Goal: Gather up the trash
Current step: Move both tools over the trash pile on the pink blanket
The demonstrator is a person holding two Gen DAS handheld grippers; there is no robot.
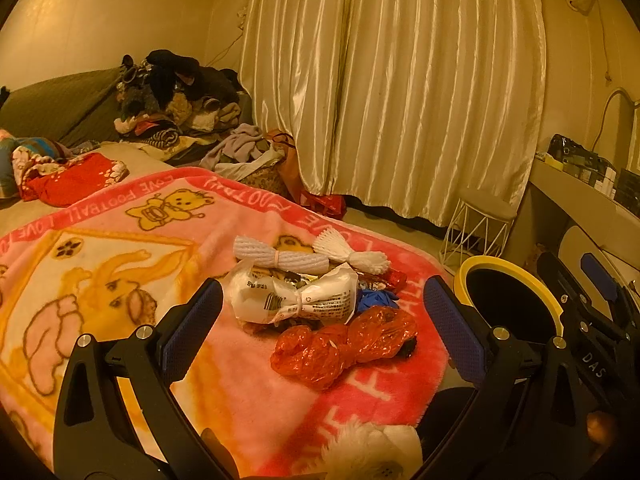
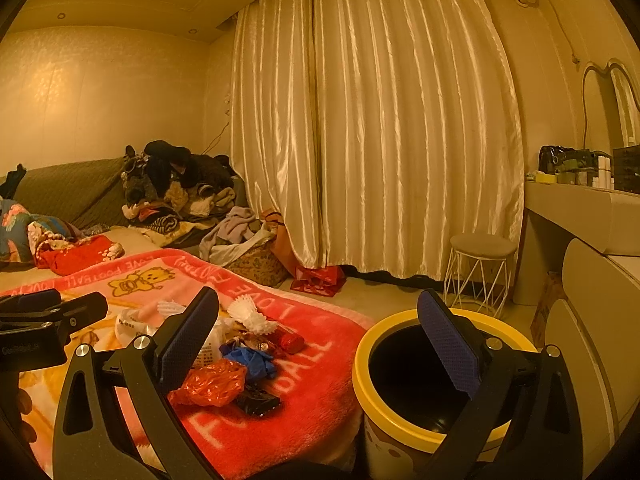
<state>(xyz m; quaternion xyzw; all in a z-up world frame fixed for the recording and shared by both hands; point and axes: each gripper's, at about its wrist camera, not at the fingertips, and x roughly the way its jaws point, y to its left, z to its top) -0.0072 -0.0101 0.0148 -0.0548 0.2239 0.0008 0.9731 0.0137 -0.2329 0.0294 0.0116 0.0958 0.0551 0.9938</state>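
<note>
A home bedroom: blanket-covered bed, heaped clothes, drawn curtains, dressing table.

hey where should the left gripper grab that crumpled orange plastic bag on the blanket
Probably at the narrow twisted waist of the crumpled orange plastic bag, where it pinches between two puffy lobes. It lies lengthwise across the pink blanket, nearest the open left gripper, so come straight down from above, fingers either side of the waist.

We look from the left wrist low over the pink blanket, close to the trash pile at frame centre, facing the curtain. From the right wrist we sit further right and higher, above the yellow-rimmed bin. Both views share blanket, pile, bin, curtain and stool.
</note>
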